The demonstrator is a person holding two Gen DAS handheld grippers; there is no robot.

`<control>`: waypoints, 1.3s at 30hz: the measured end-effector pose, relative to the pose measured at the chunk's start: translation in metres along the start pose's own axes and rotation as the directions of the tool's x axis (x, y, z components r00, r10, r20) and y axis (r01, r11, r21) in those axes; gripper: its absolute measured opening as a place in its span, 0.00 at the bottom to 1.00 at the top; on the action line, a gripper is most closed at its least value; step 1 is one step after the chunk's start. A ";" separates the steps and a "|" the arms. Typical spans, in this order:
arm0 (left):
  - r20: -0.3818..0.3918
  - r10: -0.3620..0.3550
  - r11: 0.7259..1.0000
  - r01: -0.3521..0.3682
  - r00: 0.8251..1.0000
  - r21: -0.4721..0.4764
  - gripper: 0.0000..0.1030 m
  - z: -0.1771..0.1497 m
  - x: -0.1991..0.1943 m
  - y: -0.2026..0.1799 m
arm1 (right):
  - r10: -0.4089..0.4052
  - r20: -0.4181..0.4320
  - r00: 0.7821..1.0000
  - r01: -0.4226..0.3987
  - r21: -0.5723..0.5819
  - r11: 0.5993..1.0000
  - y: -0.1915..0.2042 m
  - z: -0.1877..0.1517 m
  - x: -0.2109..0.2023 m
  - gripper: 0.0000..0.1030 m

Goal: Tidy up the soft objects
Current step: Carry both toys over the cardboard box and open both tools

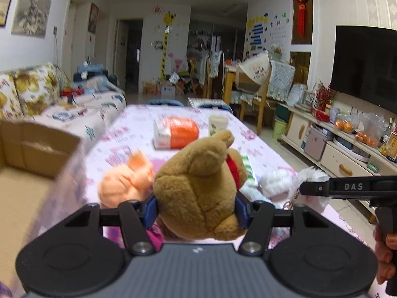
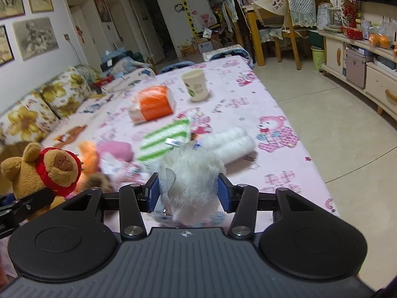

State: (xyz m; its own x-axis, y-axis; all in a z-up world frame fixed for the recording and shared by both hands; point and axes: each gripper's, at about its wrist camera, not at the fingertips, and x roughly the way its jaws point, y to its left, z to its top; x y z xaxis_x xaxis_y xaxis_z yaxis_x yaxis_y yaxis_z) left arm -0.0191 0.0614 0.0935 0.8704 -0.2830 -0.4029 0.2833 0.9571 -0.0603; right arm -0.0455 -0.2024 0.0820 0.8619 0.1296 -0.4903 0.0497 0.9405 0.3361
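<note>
My left gripper [image 1: 196,209] is shut on a brown teddy bear [image 1: 198,186] with a red scarf and holds it above the table; the bear also shows in the right wrist view [image 2: 42,171]. My right gripper [image 2: 189,195] is shut on a fluffy white plush toy [image 2: 191,181]; the right gripper also shows in the left wrist view [image 1: 301,188]. An orange plush [image 1: 126,181] lies left of the bear. A pink plush [image 2: 116,150], a rolled white towel [image 2: 233,144] and a green striped cloth [image 2: 165,139] lie on the table.
An open cardboard box [image 1: 37,146] stands at the left. An orange and white pack [image 1: 175,132] and a paper cup [image 2: 196,84] sit farther back on the pink tablecloth [image 2: 248,99]. A sofa [image 1: 29,92] is at the left, a TV cabinet [image 1: 347,149] at the right.
</note>
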 end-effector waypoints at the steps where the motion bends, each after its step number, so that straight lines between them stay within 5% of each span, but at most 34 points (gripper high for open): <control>1: 0.015 0.009 1.000 -0.010 1.000 0.004 0.58 0.001 -0.005 0.002 | 0.010 0.006 1.000 -0.010 0.002 1.000 0.004 0.002 -0.002 0.58; 9: 0.096 0.117 0.993 -0.116 0.988 -0.025 0.58 0.015 -0.037 0.028 | 0.121 0.009 0.993 -0.121 -0.007 0.993 0.051 0.009 -0.010 0.58; 15: 0.122 0.240 0.967 -0.226 0.963 -0.115 0.58 0.020 -0.054 0.066 | 0.279 -0.025 0.960 -0.280 -0.018 0.960 0.115 0.016 0.006 0.58; 20: 0.111 0.384 0.913 -0.359 0.917 -0.196 0.58 0.019 -0.061 0.107 | 0.396 -0.065 0.916 -0.398 -0.033 0.917 0.173 0.021 0.025 0.58; 28: 0.008 0.553 0.782 -0.515 0.833 -0.351 0.58 0.007 -0.065 0.178 | 0.459 -0.179 0.870 -0.481 -0.106 0.870 0.245 0.005 0.066 0.59; 31: -0.033 0.576 0.746 -0.542 0.817 -0.388 0.59 0.003 -0.066 0.192 | 0.465 -0.227 0.856 -0.499 -0.123 0.858 0.265 -0.005 0.072 0.65; 34: -0.058 0.574 0.733 -0.544 0.817 -0.408 0.61 0.002 -0.065 0.196 | 0.463 -0.235 0.855 -0.500 -0.136 0.855 0.266 -0.015 0.062 0.97; 39: -0.004 0.570 0.755 -0.527 0.821 -0.390 0.90 0.005 -0.068 0.186 | 0.440 -0.190 0.877 -0.469 -0.145 0.871 0.251 -0.012 0.051 0.98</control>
State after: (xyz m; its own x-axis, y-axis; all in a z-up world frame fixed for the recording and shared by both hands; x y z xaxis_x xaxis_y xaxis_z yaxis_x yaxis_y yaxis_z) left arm -0.0235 0.2584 0.1137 0.8748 0.3138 -0.3691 -0.4015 0.8960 -0.1897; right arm 0.0047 0.0441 0.1320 0.6820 0.5876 -0.4354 -0.4337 0.8043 0.4061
